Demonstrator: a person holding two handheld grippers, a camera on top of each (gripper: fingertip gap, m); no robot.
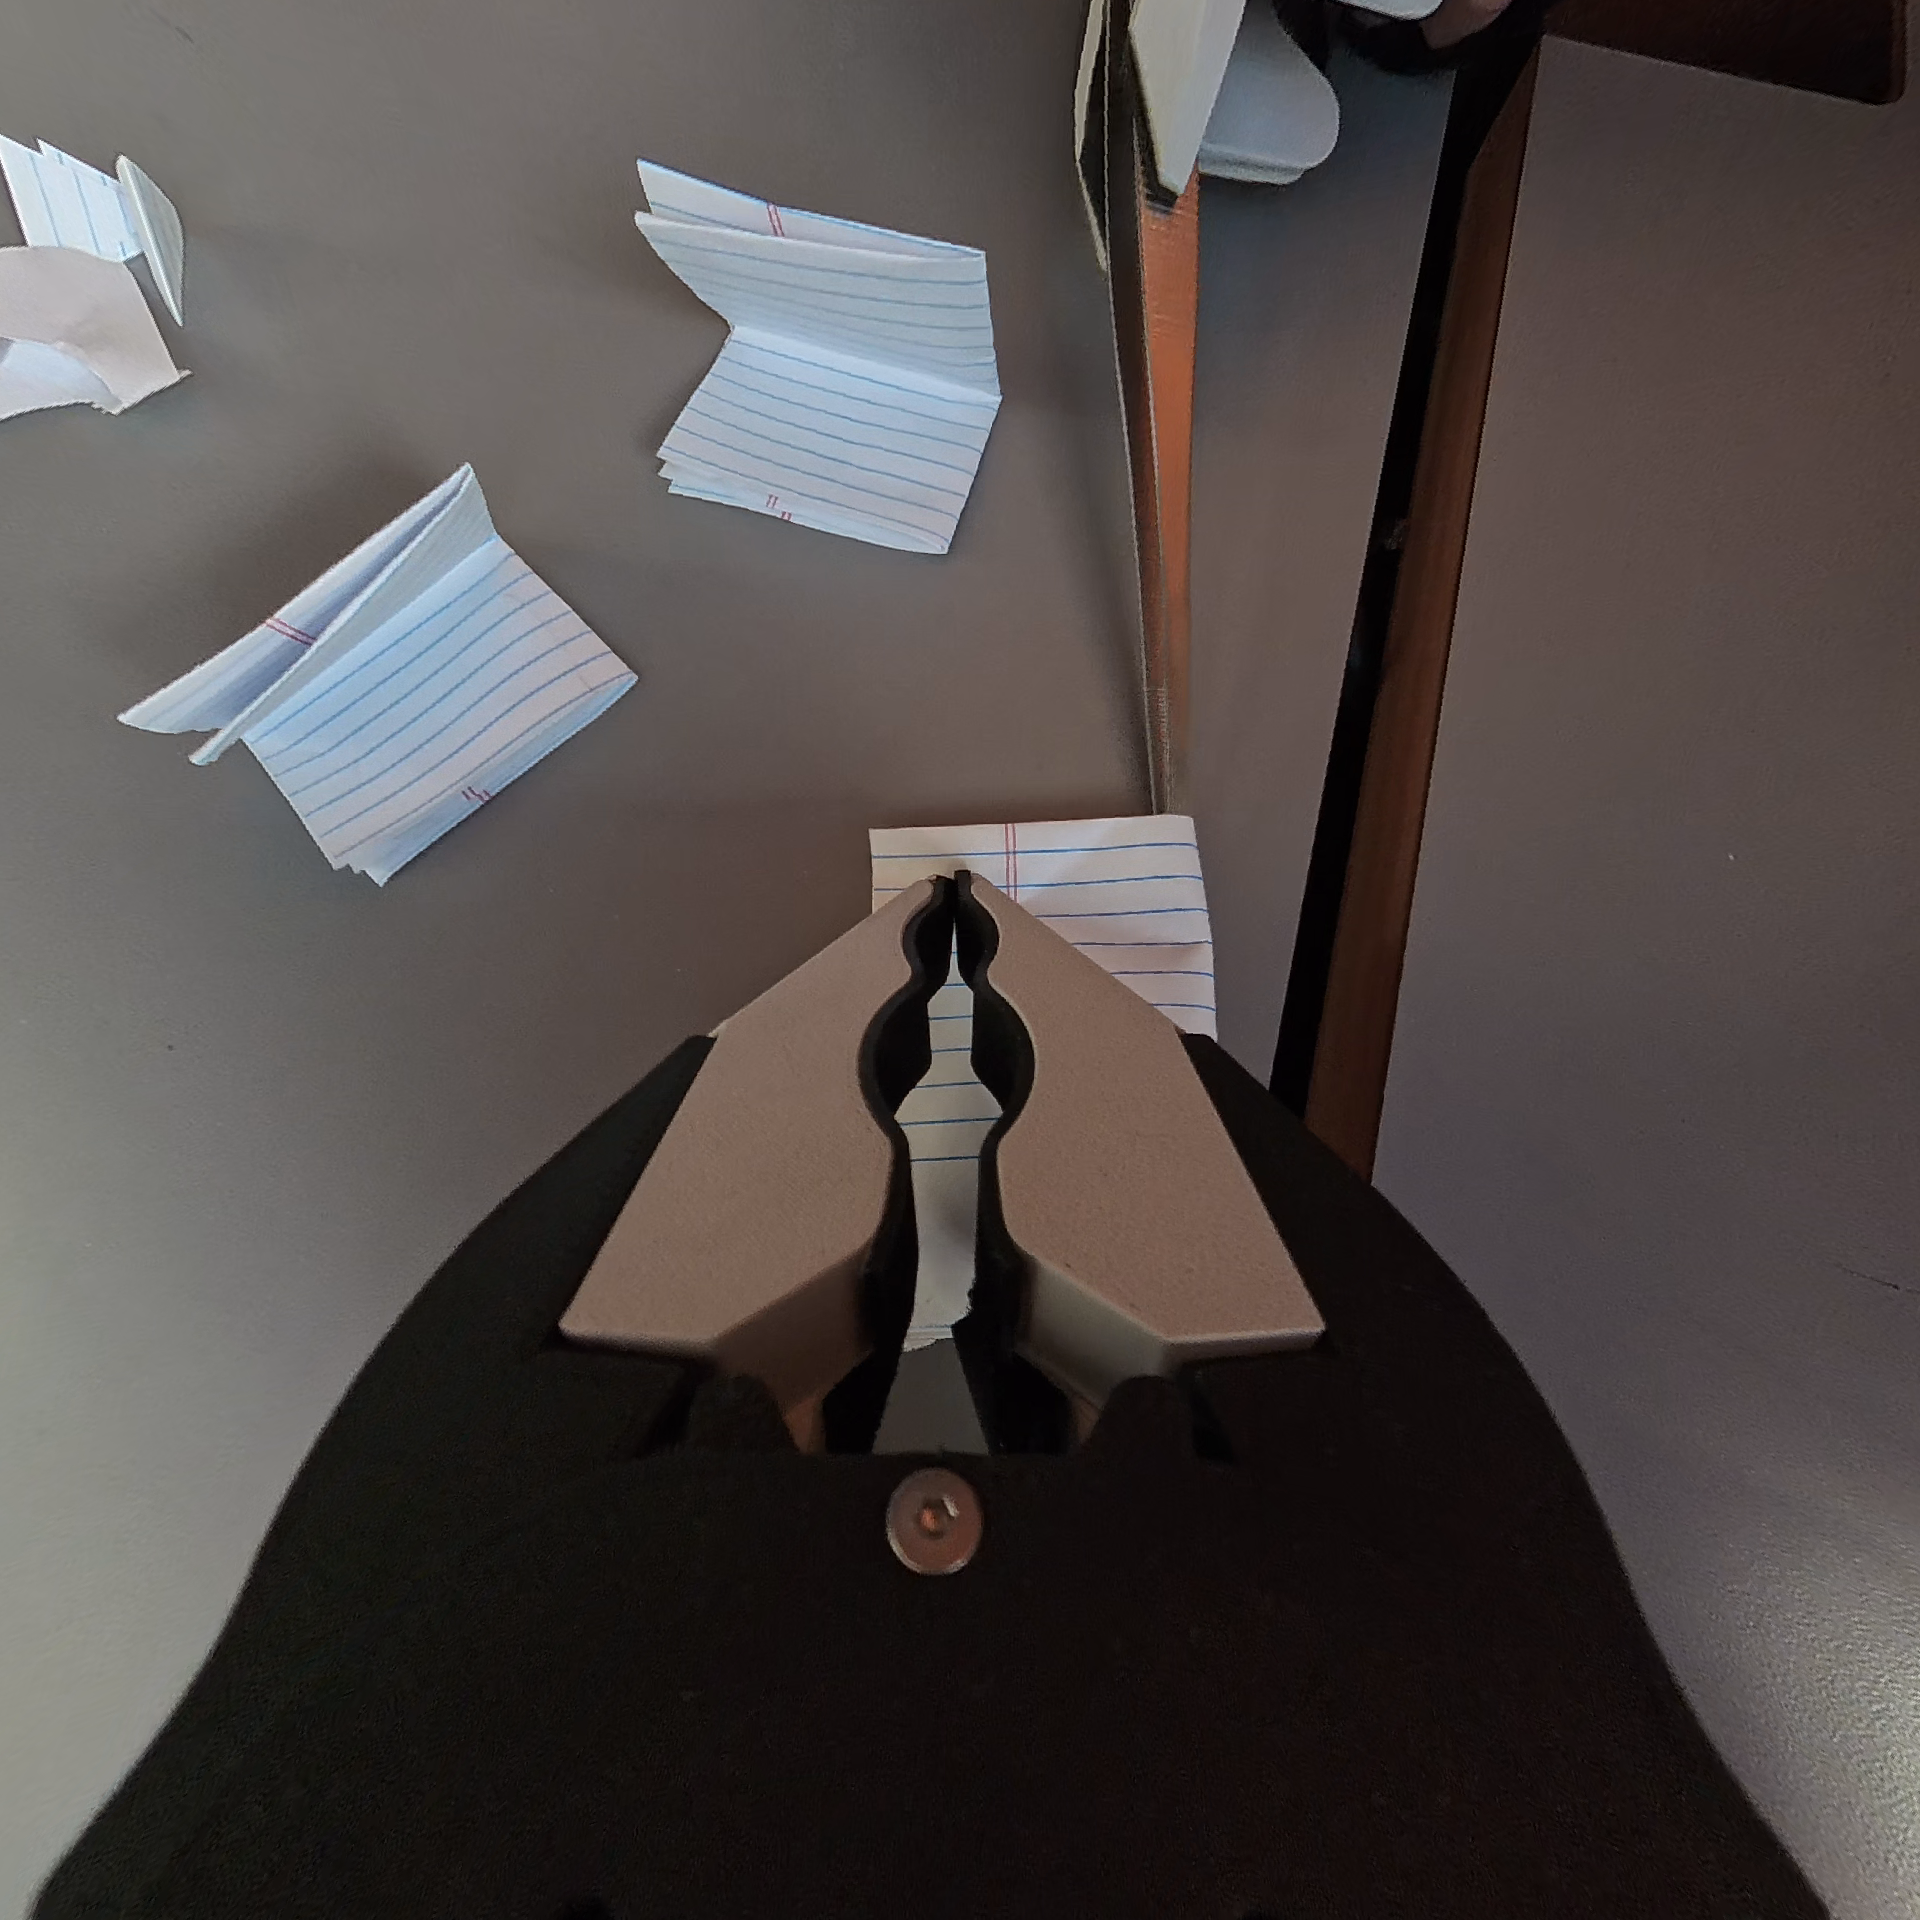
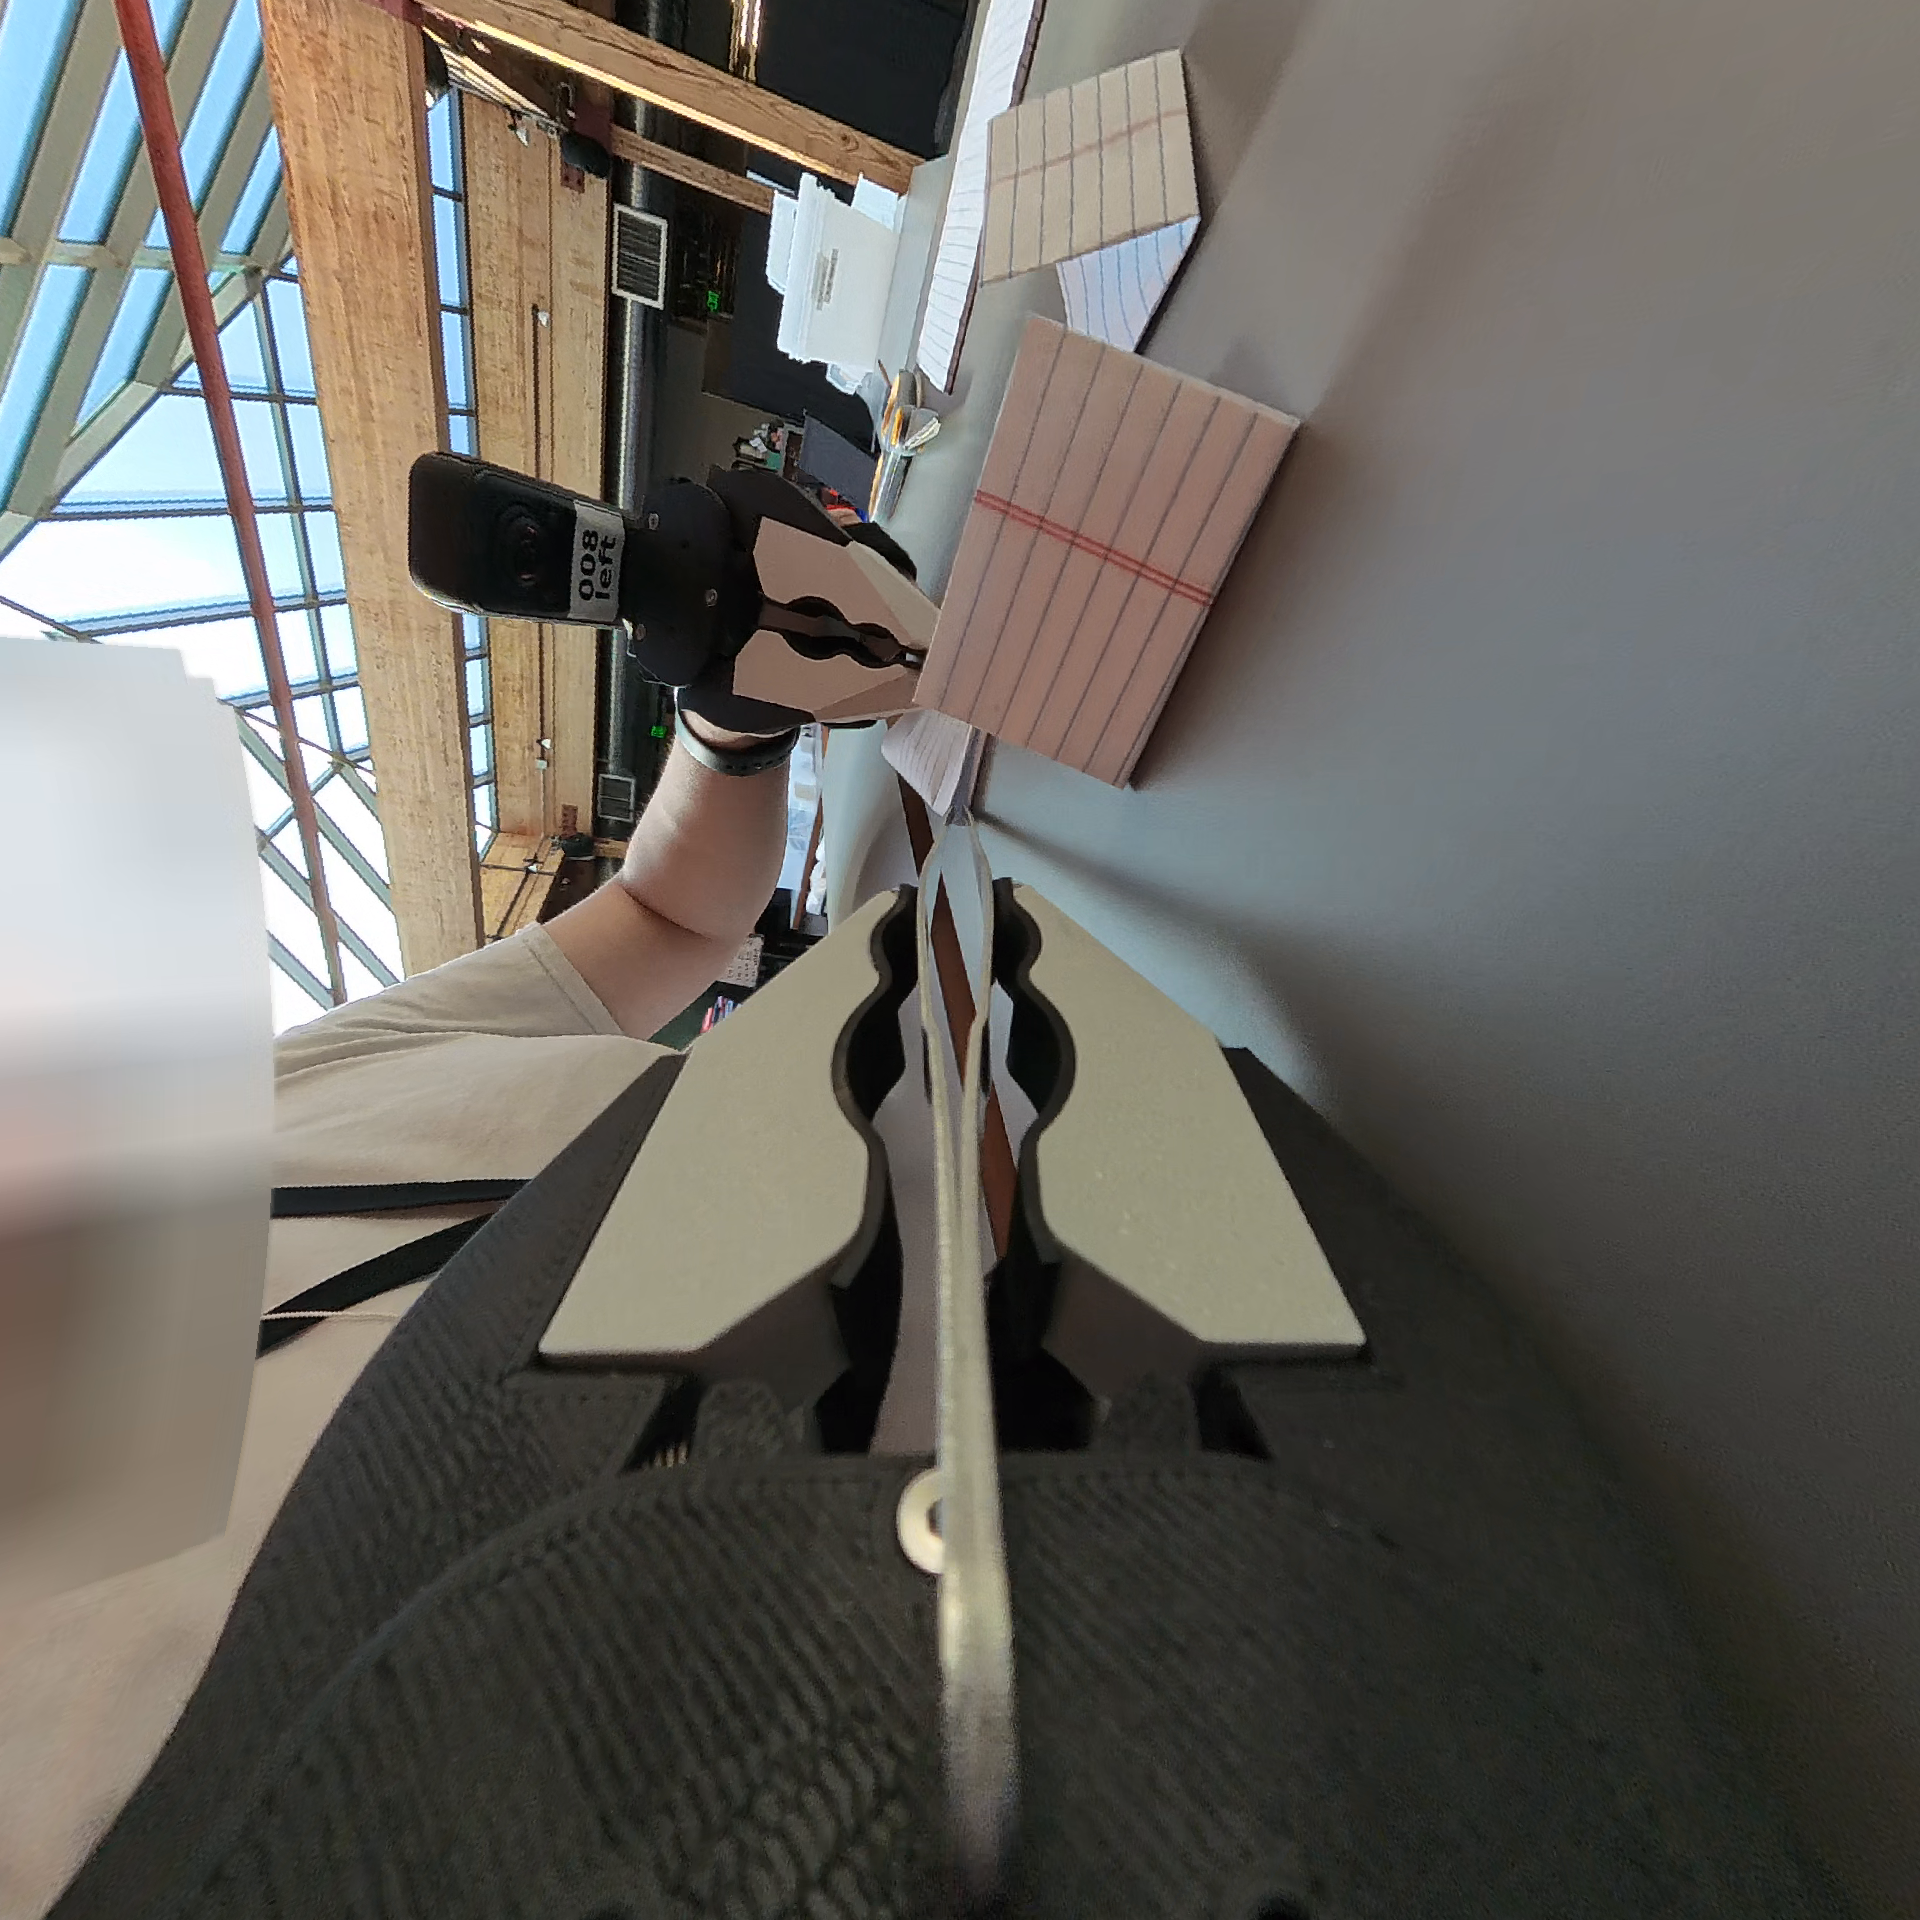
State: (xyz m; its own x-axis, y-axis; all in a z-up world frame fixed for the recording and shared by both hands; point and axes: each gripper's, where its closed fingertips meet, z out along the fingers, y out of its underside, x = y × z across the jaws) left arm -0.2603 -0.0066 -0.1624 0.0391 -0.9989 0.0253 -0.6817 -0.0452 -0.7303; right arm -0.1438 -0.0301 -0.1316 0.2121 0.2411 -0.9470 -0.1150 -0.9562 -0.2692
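Left gripper (image 1: 954,883) tips pinched on lined folded sheet (image 1: 1132,914), sheet fanning to 1 o'clock on grey matte table (image 1: 520,987); two creased folded papers at 10–11 o'clock | Right gripper (image 2: 961,904) jaws slightly apart around thin paper edge (image 2: 961,1195) running 12–6 o'clock, grip unclear; lined sheet at 1 o'clock, left gripper at 11.

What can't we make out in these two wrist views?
- Left wrist view: the near part of the lined sheet is hidden under the left gripper, which is shut on it.
- Left wrist view: the torn paper scrap is cut off by the left edge.
- Right wrist view: the edge-on paper between the right gripper's parted jaws is blurred near the lens, so pad contact is unclear.
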